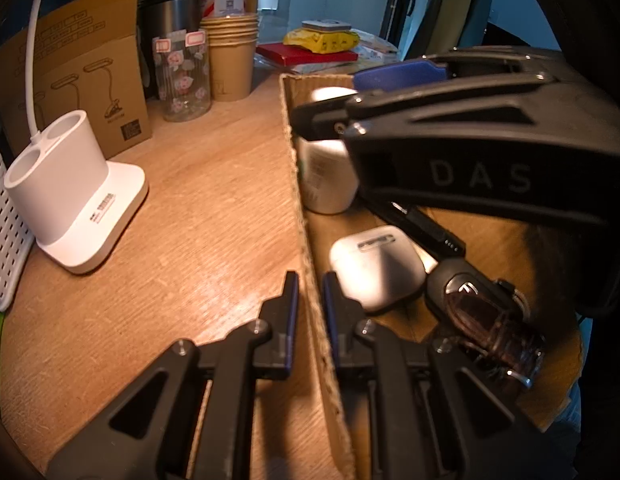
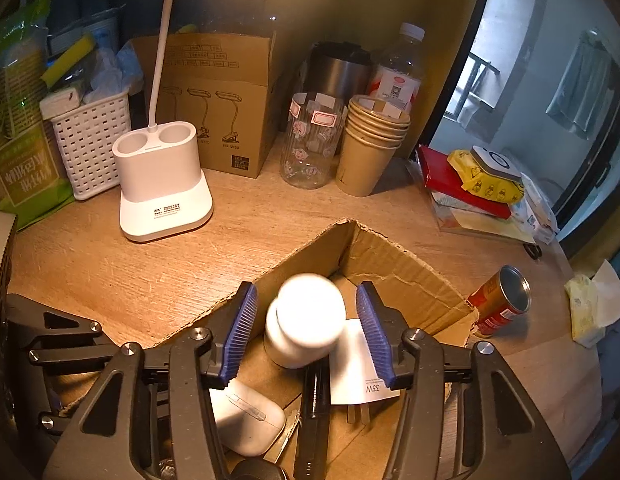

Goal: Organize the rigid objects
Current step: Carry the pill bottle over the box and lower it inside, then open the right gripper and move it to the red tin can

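While the left gripper (image 1: 310,300) pinches the cardboard box (image 2: 390,264) wall, right gripper (image 2: 306,332) hangs spread, white bottle (image 2: 305,316) upright between its fingers, unheld; next: withdraw or reposition.

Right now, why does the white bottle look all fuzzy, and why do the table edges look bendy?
In the right wrist view the white bottle sits very near the lens between the right gripper fingers, so its cap blurs. In both views the fisheye lens bends the wooden table, and the corners go dark.
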Demonstrator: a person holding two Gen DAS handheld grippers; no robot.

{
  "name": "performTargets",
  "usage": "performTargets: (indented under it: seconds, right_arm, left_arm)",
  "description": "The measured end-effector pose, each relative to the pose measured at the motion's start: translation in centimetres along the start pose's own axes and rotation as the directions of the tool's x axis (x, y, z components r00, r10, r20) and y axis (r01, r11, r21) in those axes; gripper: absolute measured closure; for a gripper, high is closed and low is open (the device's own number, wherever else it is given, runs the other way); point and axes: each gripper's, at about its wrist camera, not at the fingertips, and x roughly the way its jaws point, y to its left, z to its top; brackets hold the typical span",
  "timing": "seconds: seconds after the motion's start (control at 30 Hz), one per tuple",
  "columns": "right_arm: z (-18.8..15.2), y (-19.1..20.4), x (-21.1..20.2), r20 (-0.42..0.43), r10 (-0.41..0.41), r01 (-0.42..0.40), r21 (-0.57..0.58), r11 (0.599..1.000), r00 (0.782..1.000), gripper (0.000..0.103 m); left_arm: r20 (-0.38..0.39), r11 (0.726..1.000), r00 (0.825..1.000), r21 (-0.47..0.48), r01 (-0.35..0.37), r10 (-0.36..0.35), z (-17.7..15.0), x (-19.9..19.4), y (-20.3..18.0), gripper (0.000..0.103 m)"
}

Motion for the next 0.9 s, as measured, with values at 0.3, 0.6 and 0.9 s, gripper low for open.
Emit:
performTargets:
  seconds: [0.3, 0.6, 0.9]
  right_arm:
    - [-0.3, -0.5, -1.0, 0.038, -0.012, 0.011, 0.023, 1.0, 0.999, 0.048]
    - [-0.9, -1.1, -2.4, 0.061, -0.03, 0.028, 0.031, 0.999, 0.998, 0.048]
    - [-1.8, -3.0, -4.2, 0.089, -0.075, 0.07, 0.061, 0.996, 0.993, 0.048]
  left_arm:
    - [0.0, 1.0, 1.0, 0.0, 0.0, 0.0, 0.0, 0.0, 0.0, 0.09]
    - [0.0, 1.0, 1.0, -0.001, 0.0, 0.0, 0.0, 0.0, 0.0, 0.09]
    - [0.0, 1.0, 1.0, -0.001, 0.0, 0.0, 0.0, 0.0, 0.0, 0.09]
